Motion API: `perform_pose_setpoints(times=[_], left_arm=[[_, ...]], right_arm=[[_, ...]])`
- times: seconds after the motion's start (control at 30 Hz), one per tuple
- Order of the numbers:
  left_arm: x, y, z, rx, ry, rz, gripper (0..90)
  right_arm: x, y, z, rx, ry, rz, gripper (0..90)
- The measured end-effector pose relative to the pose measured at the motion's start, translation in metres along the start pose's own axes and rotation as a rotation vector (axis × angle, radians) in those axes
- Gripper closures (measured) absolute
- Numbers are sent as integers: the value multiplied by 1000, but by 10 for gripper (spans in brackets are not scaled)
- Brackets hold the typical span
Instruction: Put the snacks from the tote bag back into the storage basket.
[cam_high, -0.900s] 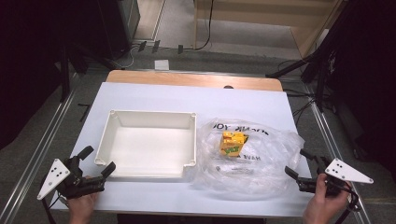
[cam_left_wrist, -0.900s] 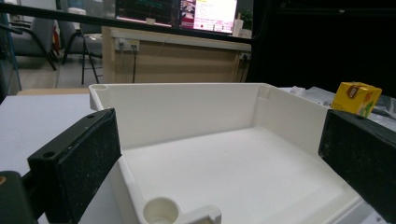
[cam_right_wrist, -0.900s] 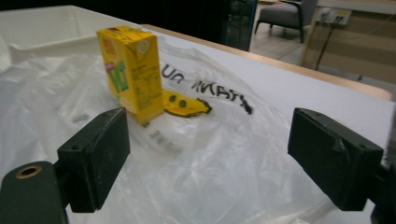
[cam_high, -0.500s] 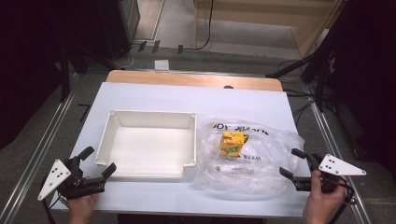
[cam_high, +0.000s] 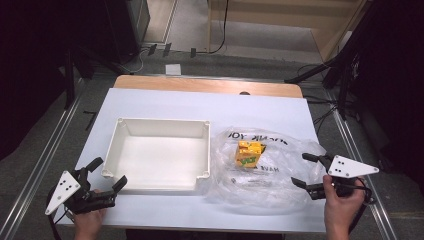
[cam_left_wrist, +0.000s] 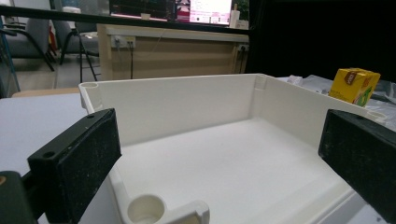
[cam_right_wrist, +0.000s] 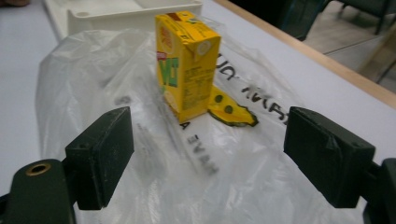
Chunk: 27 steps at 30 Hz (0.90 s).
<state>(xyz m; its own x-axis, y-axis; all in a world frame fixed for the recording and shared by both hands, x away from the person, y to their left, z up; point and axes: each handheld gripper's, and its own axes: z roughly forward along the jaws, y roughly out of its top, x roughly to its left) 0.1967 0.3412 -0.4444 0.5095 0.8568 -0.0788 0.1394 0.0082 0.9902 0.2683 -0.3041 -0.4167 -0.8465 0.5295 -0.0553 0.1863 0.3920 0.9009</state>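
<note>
2 grippers sit at the near edge of the white table (cam_high: 165, 100), each held in a hand, both with jaws spread wide and nothing between them. The right gripper (cam_high: 306, 170) hovers over the right edge of a clear plastic bag (cam_high: 280, 185), and its jaws point at a yellow juice carton (cam_high: 249, 153) that stands upright on the bag, a little way ahead of the pads and apart from them. 1 flat yellow scrap (cam_right_wrist: 231, 110) lies touching the carton's foot. The left gripper (cam_high: 107, 175) faces the near left corner of an empty white tray (cam_high: 202, 150), which stands just left of the bag; its pads flank that corner without touching it.
</note>
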Motion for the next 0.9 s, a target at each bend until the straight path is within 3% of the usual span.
perform_pose_setpoints(times=[0.13, 0.27, 0.9], left_arm=[[1, 0, 0, -2, -3, -5, 0], [1, 0, 0, -2, -3, -5, 0], [0, 0, 0, 1, -6, -3, 0]], right_arm=[[-4, 9, 7, 24, 52, 0, 188], [-8, 22, 18, 94, 83, -27, 189], [-17, 61, 45, 251, 140, -146, 213]])
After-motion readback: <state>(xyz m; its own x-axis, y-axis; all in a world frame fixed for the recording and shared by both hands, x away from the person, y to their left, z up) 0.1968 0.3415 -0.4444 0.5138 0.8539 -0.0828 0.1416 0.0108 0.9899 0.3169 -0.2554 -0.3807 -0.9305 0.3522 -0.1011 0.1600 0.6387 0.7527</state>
